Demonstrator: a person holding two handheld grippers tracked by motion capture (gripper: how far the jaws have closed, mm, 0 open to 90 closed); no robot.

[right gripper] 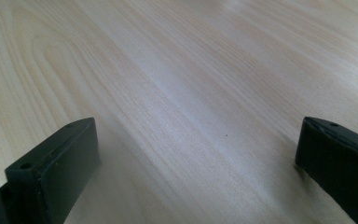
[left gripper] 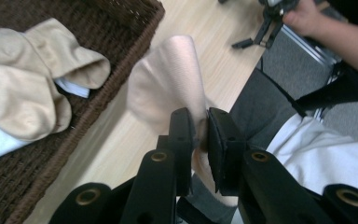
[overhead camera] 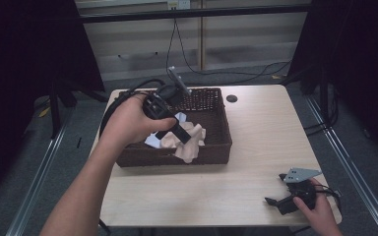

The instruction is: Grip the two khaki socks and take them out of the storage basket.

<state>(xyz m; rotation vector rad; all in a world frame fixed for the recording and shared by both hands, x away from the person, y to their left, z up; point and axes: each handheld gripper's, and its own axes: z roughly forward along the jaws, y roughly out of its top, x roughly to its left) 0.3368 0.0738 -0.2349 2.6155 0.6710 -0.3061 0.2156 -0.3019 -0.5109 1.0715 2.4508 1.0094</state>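
The left hand-held gripper (left gripper: 199, 135) is clamped on a pale beige sock (left gripper: 168, 84), its jaws pinching the fabric near one end. From the grip the sock runs forward and away from the jaws, so its long axis lies roughly along the line of the gripper, with the free end curling ahead of the fingertips. In the high view the same gripper (overhead camera: 177, 132) hangs over the front part of a dark woven basket (overhead camera: 216, 147), and the sock (overhead camera: 189, 145) drapes across the basket's near wall.

In the left gripper view the basket's rim lies just beside and to the left of the jaws. Inside it, farther left, sits another pair of beige socks (left gripper: 23, 88) bunched together over a bit of white and blue cloth (left gripper: 72, 87). Straight ahead of the held sock is bare tabletop (left gripper: 219, 42), which looks like the open path for carrying the sock out. The basket wall is the one thing in the way; the sock's trailing end could catch on it unless lifted higher.

The right hand-held gripper (overhead camera: 288, 199) rests well apart, at the near right corner of the tabletop, held by the right hand (overhead camera: 317, 209). Its jaws stand wide apart with nothing between them, just wood grain (right gripper: 191, 93) in front. The left hand is far nearer to the sock and the basket.
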